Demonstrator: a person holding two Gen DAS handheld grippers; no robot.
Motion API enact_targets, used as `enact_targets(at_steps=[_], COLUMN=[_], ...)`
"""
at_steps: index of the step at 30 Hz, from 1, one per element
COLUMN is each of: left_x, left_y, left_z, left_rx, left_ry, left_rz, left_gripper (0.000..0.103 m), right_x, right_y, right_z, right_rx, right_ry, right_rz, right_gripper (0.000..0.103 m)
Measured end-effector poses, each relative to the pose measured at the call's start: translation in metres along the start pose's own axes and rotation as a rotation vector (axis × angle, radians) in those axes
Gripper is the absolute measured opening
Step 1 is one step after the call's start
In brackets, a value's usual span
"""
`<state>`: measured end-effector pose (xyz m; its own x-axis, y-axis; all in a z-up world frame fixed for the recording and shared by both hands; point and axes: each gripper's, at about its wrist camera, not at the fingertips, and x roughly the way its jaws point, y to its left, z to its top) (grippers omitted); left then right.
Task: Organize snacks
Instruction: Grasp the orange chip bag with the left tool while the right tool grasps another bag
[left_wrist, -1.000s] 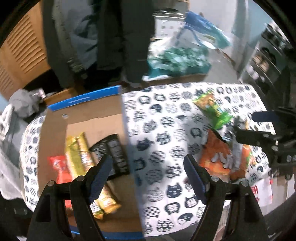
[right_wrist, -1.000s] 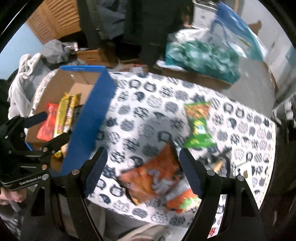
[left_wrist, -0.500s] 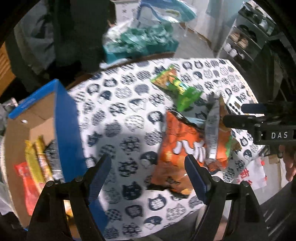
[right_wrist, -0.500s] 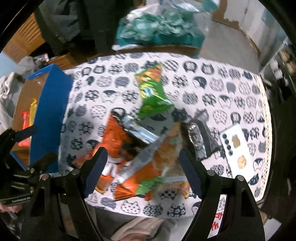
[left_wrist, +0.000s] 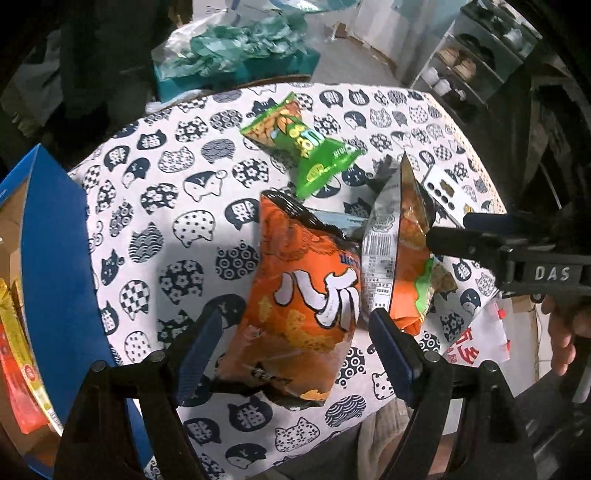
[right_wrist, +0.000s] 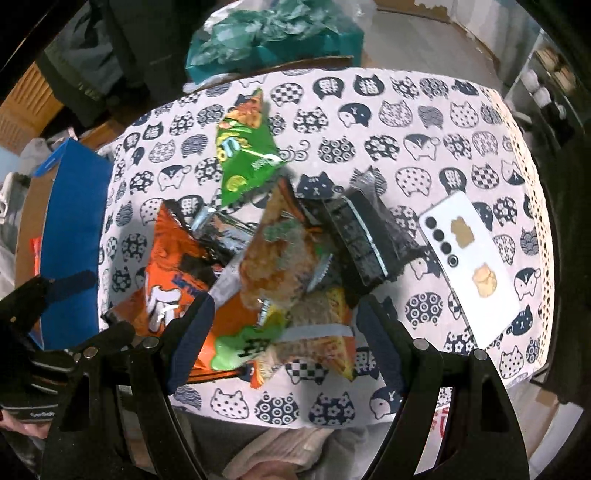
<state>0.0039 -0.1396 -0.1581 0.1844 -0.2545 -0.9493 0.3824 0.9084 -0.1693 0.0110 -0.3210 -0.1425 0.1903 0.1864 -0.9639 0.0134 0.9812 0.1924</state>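
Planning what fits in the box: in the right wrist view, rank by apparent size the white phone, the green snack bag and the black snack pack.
1. white phone
2. green snack bag
3. black snack pack
Phone and green bag look close; fisheye and nearness make that order unsure.

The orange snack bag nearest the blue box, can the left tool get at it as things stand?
Probably yes. The left tool is open, with the orange snack bag lying between its fingers, nothing on top of it. Another bag leans at its right edge, so the right finger has little room.

Orange bag (left_wrist: 303, 295), green bag (left_wrist: 306, 147), cat-patterned tablecloth (left_wrist: 166, 206)
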Motion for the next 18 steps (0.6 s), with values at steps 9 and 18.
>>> enact_targets(at_steps=[9,18], left_x=[0.036,0.051], left_y=[-0.011,-0.011], left_z=[-0.004,-0.008], left_rx=[0.077,0.158], left_ry=[0.058,0.035], left_rz=[0.062,0.098], left_gripper=[0.083,0.075], right_x=[0.004,0.013], right_y=[-0.007,-0.003], right_z=[0.000,0.003], right_rx=[0.020,0.041], right_ry=[0.006,0.009], right_rz=[0.021,0.046], right_gripper=[0.080,0.080])
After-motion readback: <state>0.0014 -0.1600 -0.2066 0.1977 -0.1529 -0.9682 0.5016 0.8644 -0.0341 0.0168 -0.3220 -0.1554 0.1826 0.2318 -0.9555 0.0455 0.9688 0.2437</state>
